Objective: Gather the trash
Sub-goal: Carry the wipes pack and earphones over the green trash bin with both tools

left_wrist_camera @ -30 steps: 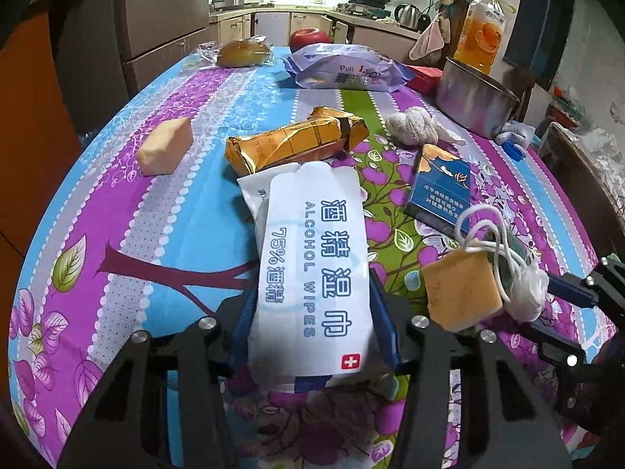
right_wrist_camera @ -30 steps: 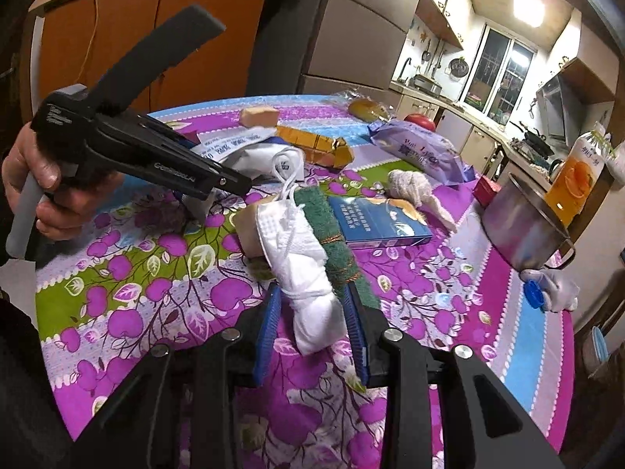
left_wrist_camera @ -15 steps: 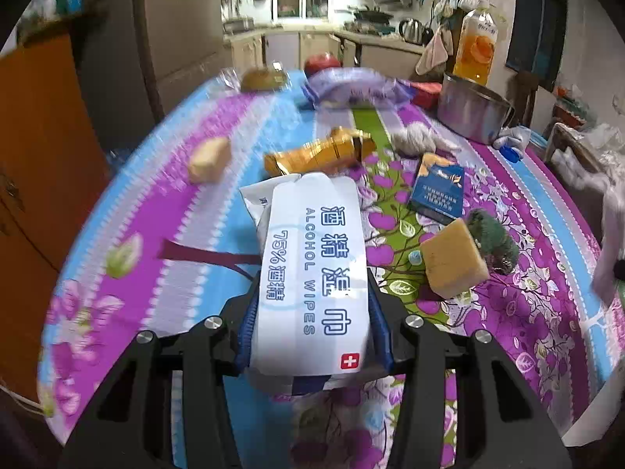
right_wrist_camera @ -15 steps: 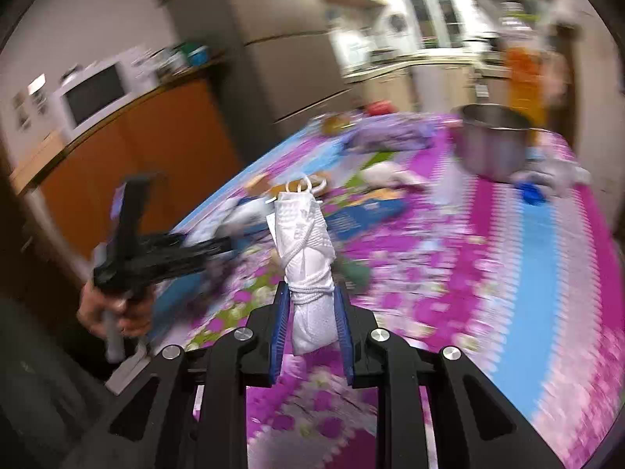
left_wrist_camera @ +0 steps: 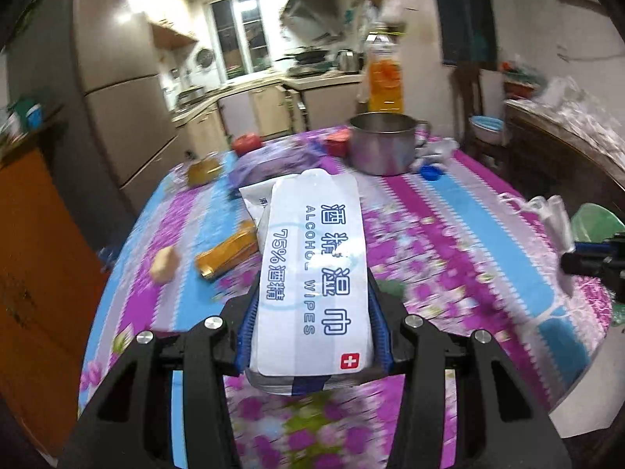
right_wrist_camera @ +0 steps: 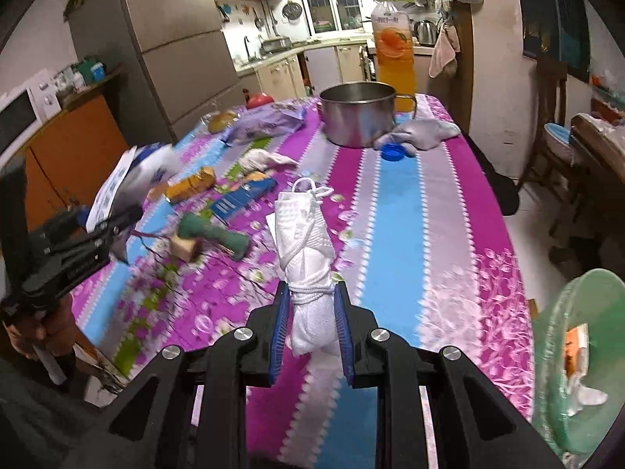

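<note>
Gripping the "ALCOHOL WIPES 75%" pack [left_wrist_camera: 312, 269], left tongs [left_wrist_camera: 312, 324] now ride higher above the table [left_wrist_camera: 449, 211]; right tongs [right_wrist_camera: 310, 322] clamp a rolled face mask [right_wrist_camera: 304, 258].

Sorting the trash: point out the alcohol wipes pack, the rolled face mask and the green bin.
alcohol wipes pack [left_wrist_camera: 312, 273], left wrist view, printed front.
rolled face mask [right_wrist_camera: 308, 269], right wrist view, tied middle.
green bin [right_wrist_camera: 578, 351], right wrist view, rim.
</note>
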Action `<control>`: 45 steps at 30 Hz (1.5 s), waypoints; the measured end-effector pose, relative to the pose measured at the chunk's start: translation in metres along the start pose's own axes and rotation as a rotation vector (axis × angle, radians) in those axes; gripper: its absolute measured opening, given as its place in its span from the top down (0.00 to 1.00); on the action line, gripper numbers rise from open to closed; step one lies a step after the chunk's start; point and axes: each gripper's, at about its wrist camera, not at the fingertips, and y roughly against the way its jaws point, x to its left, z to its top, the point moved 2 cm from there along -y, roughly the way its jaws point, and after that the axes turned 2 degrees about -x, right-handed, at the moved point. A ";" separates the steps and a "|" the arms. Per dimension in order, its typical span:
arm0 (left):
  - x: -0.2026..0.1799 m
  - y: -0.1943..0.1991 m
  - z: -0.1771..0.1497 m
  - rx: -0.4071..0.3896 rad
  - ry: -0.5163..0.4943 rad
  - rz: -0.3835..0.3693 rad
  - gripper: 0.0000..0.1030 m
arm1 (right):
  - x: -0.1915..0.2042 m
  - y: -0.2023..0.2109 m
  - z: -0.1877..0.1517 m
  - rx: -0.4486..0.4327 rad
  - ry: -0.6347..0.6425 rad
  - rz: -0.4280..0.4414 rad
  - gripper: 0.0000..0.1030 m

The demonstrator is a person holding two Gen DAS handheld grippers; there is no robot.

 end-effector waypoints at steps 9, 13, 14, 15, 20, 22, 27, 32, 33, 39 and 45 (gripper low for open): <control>-0.074 -0.013 0.015 0.004 -0.124 -0.068 0.57 | -0.025 0.010 -0.018 0.047 -0.010 -0.061 0.77; -0.090 -0.020 0.016 0.023 -0.140 -0.095 0.57 | -0.037 0.014 -0.023 0.060 -0.025 -0.084 0.77; -0.092 -0.021 0.016 0.026 -0.145 -0.099 0.57 | -0.039 0.015 -0.025 0.062 -0.028 -0.087 0.77; -0.095 -0.022 0.016 0.028 -0.151 -0.103 0.57 | -0.041 0.015 -0.025 0.064 -0.029 -0.089 0.77; -0.109 -0.023 0.018 0.028 -0.170 -0.104 0.57 | -0.049 0.016 -0.029 0.070 -0.042 -0.094 0.77; -0.113 -0.023 0.019 0.027 -0.177 -0.101 0.57 | -0.050 0.017 -0.029 0.069 -0.045 -0.090 0.77; -0.123 -0.021 0.023 0.021 -0.194 -0.105 0.57 | -0.057 0.025 -0.024 0.050 -0.048 -0.102 0.77; -0.139 -0.020 0.033 0.004 -0.222 -0.124 0.57 | -0.074 0.043 -0.016 0.023 -0.055 -0.140 0.76; -0.144 -0.020 0.036 -0.004 -0.231 -0.129 0.57 | -0.078 0.046 -0.015 0.020 -0.057 -0.149 0.77; -0.180 -0.023 0.056 -0.024 -0.278 -0.190 0.57 | -0.118 0.073 -0.014 0.011 -0.108 -0.221 0.76; -0.225 -0.027 0.068 -0.044 -0.349 -0.241 0.57 | -0.163 0.103 -0.020 -0.014 -0.188 -0.302 0.76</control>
